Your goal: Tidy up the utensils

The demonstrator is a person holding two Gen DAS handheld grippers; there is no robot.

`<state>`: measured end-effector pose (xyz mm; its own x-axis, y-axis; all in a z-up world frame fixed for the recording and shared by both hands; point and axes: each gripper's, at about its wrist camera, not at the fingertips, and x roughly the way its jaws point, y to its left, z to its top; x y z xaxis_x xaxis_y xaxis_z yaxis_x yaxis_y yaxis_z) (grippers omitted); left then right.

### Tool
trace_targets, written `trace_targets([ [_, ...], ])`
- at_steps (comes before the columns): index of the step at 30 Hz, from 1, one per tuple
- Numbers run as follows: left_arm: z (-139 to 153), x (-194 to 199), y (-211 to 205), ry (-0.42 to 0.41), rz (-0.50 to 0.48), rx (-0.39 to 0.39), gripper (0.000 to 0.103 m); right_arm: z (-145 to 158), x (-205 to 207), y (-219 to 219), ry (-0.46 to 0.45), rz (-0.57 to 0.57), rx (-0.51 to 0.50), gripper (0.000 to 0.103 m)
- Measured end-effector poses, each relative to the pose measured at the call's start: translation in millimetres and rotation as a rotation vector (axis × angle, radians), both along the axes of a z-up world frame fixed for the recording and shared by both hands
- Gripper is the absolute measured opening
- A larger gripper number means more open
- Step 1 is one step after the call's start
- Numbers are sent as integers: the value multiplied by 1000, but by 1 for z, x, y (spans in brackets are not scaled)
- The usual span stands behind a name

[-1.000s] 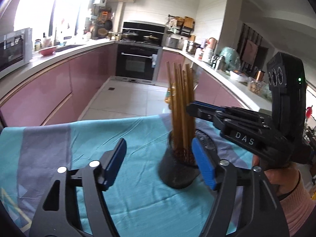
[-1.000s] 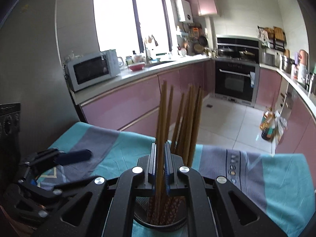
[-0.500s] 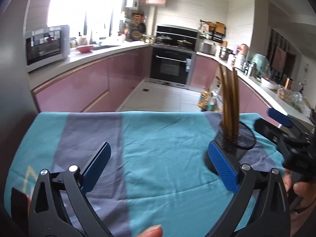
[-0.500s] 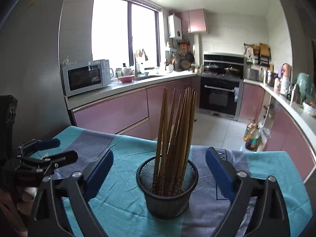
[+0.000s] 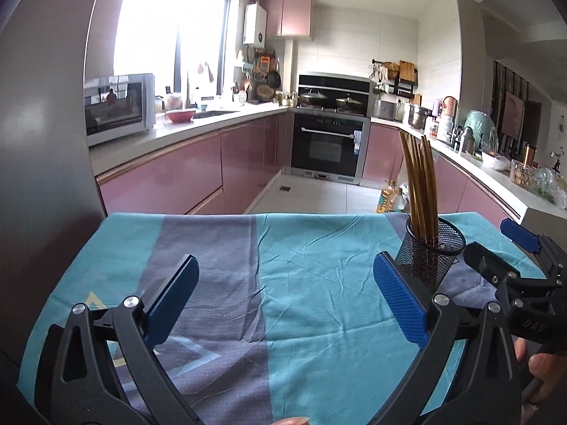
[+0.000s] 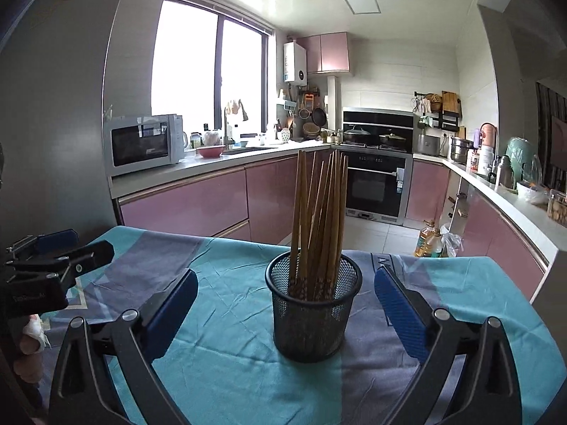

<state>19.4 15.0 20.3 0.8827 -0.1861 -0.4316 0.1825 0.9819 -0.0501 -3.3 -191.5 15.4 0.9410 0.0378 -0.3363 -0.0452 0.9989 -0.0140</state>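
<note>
A black mesh cup [image 6: 313,315] stands on the teal and grey cloth [image 6: 226,364], holding several brown wooden chopsticks [image 6: 320,219] upright. My right gripper [image 6: 285,294] is open wide, its blue pads on either side of the cup and well clear of it. The same cup [image 5: 430,251] with the chopsticks [image 5: 420,180] shows at the right of the left wrist view, just beyond the right pad. My left gripper [image 5: 285,281] is open over bare cloth [image 5: 297,304] with nothing between its fingers. The right gripper [image 5: 521,255] shows at that view's right edge.
The table's far edge [image 5: 248,214] drops to a tiled kitchen floor. Pink cabinets, a microwave [image 6: 143,143] and an oven [image 6: 375,184] stand well beyond. Oil bottles [image 6: 427,241] sit on the floor. A hand [image 6: 28,350] holds the left gripper at the left edge.
The right gripper let go of a chopstick in the cup and opened wide, then drew back. The left gripper opened further and swung left, so the cup slid to its right.
</note>
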Motion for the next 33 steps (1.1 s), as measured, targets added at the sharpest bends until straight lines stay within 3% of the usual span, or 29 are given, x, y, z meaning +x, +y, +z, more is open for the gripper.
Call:
trace_targets([
  [20, 8, -40, 3, -86, 6, -19, 97, 3, -31, 13, -55, -8, -3, 96],
  [33, 12, -49, 4, -95, -4, -32, 97, 2, -34, 18, -52, -1, -5, 96],
])
